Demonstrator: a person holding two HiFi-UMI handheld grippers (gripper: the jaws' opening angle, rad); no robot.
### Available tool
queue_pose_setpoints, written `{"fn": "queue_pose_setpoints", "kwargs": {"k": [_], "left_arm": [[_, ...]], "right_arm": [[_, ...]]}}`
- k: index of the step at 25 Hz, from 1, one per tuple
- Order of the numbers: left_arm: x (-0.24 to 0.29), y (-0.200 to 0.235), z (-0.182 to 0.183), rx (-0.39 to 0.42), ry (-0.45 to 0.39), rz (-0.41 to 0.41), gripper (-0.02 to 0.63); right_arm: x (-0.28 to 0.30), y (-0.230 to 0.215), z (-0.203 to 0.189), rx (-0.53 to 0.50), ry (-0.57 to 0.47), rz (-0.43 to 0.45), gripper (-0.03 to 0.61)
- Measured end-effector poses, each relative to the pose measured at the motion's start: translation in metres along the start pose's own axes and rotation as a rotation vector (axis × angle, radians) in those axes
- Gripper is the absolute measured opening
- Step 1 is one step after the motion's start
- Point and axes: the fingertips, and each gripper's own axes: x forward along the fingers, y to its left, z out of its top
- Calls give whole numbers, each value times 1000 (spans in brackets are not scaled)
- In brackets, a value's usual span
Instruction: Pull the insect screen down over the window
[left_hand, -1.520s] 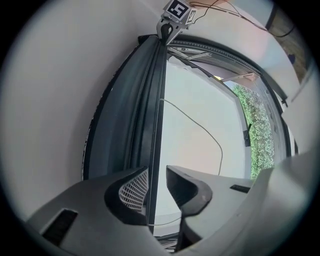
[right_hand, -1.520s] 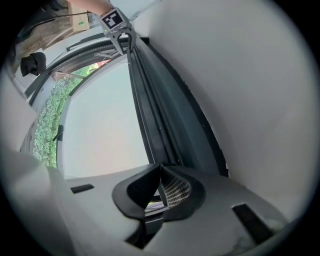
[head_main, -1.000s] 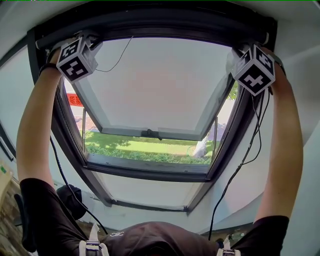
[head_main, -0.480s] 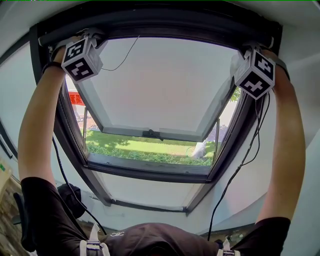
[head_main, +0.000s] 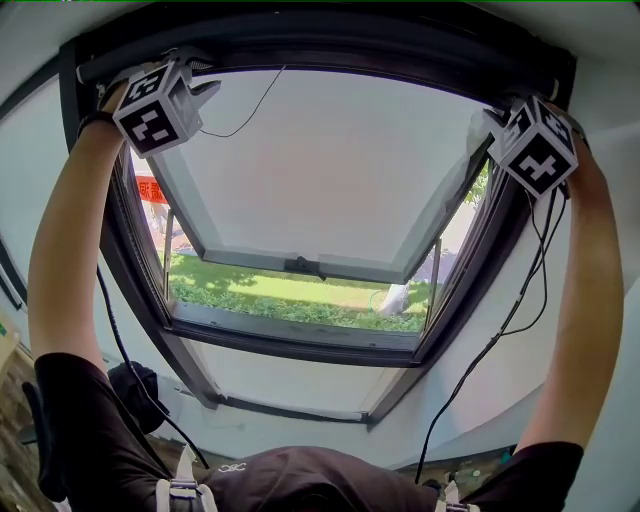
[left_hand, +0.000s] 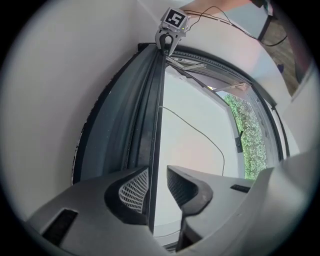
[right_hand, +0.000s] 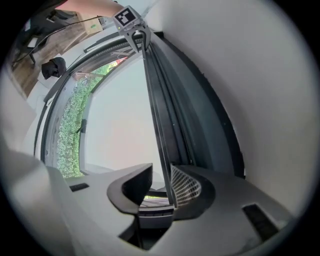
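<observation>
Showing the insect screen's pull bar (left_hand: 156, 115) parked at the top of the uncovered window (head_main: 330, 170), straddled at each end by the just-widened, unclamped jaws of the left gripper (left_hand: 157, 175) and right gripper (right_hand: 161, 172), the whole pull-down judged outstanding.

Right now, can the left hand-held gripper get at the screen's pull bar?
Probably yes: the left hand-held gripper straddles the thin edge of the pull bar. Its jaws have just been opening, one jaw touching the edge, the other apart; nothing blocks a re-grip.
</observation>
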Motion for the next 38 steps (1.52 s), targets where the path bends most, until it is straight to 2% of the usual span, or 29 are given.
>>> {"fn": "queue_pose_setpoints", "kwargs": {"k": [1, 2, 3, 4, 12, 16, 20, 22, 29, 33, 38], "left_arm": [[-1, -1, -1, 7, 3, -4, 103], [-1, 0, -2, 14, 8, 2, 84], [-1, 2, -3, 19, 14, 12, 59], [-1, 3, -3, 20, 20, 18, 43], [5, -1, -4, -4, 41, -27, 37], [-4, 10, 1, -4, 51, 16, 32], [-5, -8, 1, 3, 61, -61, 26], [-4, -18, 1, 4, 62, -95, 23], [-3, -40, -1, 25, 80, -116, 21], [-1, -63, -3, 21, 80, -176, 20], [-2, -106, -6, -16, 52, -295, 23]], "right_arm": [[2, 0, 0, -10, 12, 5, 114], [3, -2, 0, -28, 27, -10, 97], [4, -6, 0, -45, 37, -32, 53], [6, -7, -1, -55, 43, -47, 46], [15, -3, -5, -139, 147, -67, 26], [14, 0, -5, -129, 172, -59, 26], [14, 19, -7, -112, 164, 30, 26], [14, 27, -6, -105, 150, 47, 26], [17, 57, -8, -106, 153, 146, 25], [17, 77, -13, -97, 157, 214, 25], [15, 116, -22, -88, 168, 311, 26]]}}
